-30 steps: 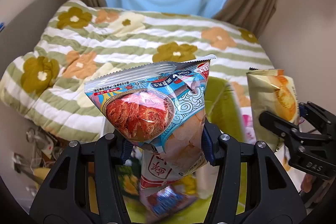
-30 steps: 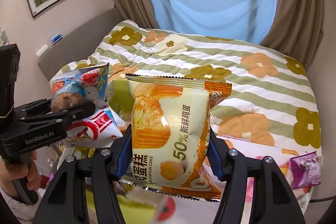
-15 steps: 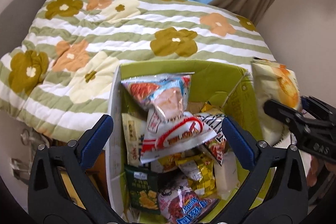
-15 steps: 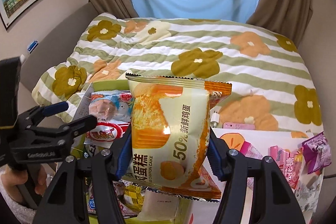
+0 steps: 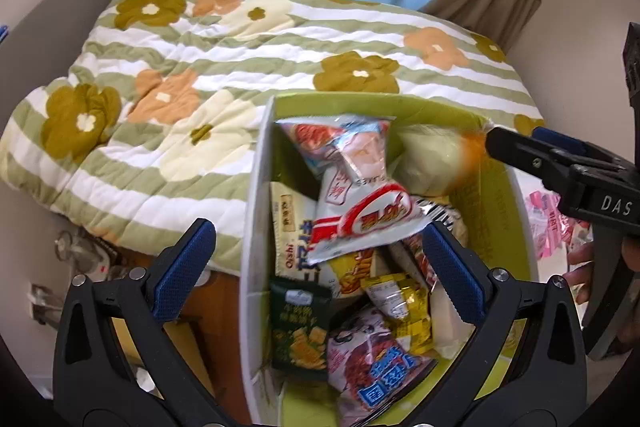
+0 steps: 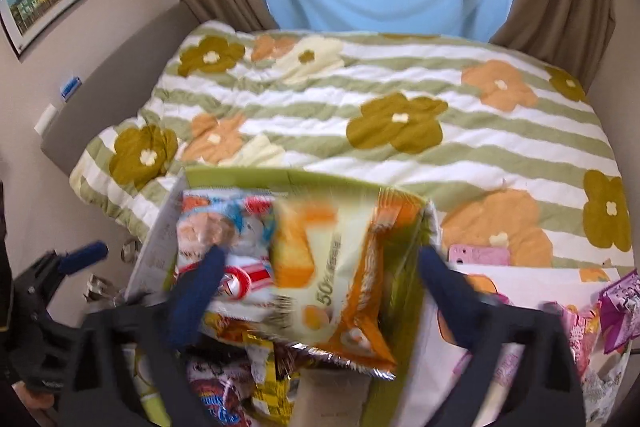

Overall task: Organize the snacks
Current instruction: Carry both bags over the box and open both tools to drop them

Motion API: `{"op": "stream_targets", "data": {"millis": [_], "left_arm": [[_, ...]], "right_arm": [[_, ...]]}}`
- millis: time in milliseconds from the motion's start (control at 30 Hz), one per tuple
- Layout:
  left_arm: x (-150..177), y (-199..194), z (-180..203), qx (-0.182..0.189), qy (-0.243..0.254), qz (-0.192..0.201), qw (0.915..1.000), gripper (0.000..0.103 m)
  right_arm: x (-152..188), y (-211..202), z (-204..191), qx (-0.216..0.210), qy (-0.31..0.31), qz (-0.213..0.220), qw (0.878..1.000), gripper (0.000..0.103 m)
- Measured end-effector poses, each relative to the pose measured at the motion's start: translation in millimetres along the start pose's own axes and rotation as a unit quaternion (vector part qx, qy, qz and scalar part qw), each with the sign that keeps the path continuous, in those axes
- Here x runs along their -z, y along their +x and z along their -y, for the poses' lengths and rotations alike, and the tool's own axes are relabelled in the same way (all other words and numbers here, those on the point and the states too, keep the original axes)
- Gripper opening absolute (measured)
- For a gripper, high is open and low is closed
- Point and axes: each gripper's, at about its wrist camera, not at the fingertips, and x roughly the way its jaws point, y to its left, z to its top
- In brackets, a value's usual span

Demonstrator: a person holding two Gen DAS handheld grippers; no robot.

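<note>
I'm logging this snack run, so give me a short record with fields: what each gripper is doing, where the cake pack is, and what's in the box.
left gripper: open, empty, above the box
right gripper: open, fingers apart
cake pack: free of the fingers, blurred, over the snacks in the box
box: green, against the quilt, holds many packets
top packet: red and white, on the pile

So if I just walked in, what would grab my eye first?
Probably the green box crammed with bright snack packets, right below both open grippers. An orange cake packet, blurred, seems to be dropping into it. Behind lies a bed under a flowered striped quilt.
</note>
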Motion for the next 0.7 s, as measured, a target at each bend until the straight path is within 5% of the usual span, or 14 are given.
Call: {"op": "stream_targets", "data": {"millis": [333,700], "left_arm": [[13.6,-25.0,-3.1,0.005,0.001,0.015,0.9999,0.103],[39.8,-95.5,16.5,0.000,0.021,0.069,0.9974,0.103]], "right_arm": [[16.6,-21.6,-11.7,0.010,0.003,0.009,1.000,0.102],[45.4,-97.3,-30.5,0.036,-0.006,0.066,0.997,0.102]]}}
